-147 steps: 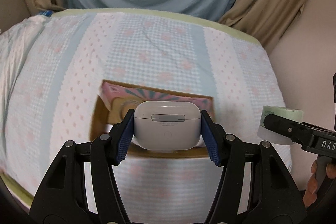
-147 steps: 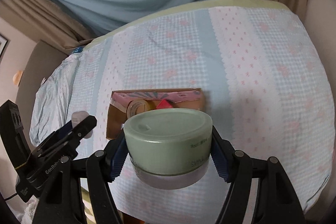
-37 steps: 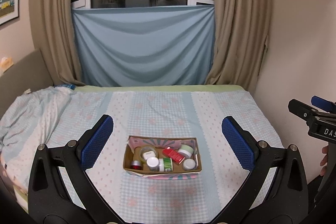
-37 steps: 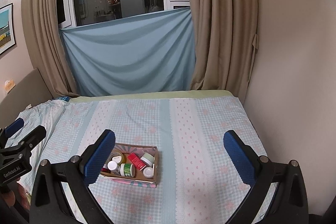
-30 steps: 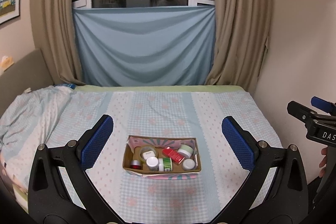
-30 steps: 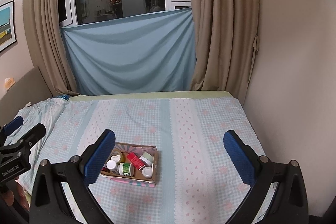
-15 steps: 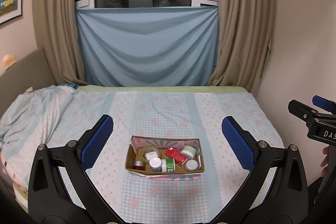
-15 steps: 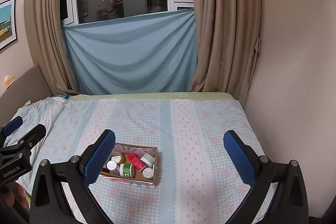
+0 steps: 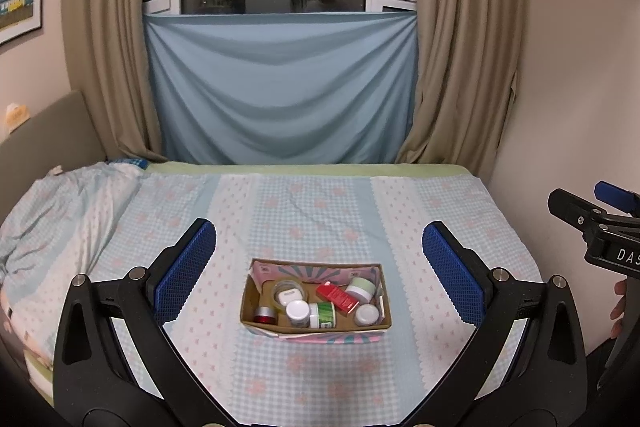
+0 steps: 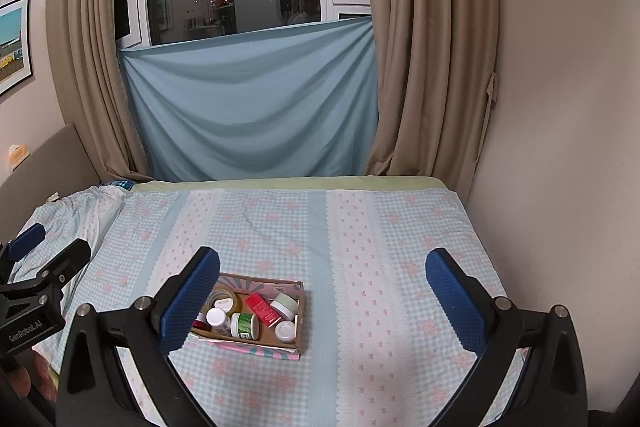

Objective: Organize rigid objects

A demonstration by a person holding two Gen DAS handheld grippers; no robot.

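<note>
1. Two claws hang spread wide and empty above the bed (image 9: 320, 379).
2. Left claw (image 9: 320, 275): the cardboard box (image 9: 314, 325) sits centred between its blue pads, well below.
3. Box contents: red-capped jar (image 9: 265, 315), white case (image 9: 291, 295), green bottle (image 9: 324, 315), red carton (image 9: 337, 297), pale green jar (image 9: 361, 287).
4. Right claw (image 10: 322, 301): the box lies toward its left pad.
</note>
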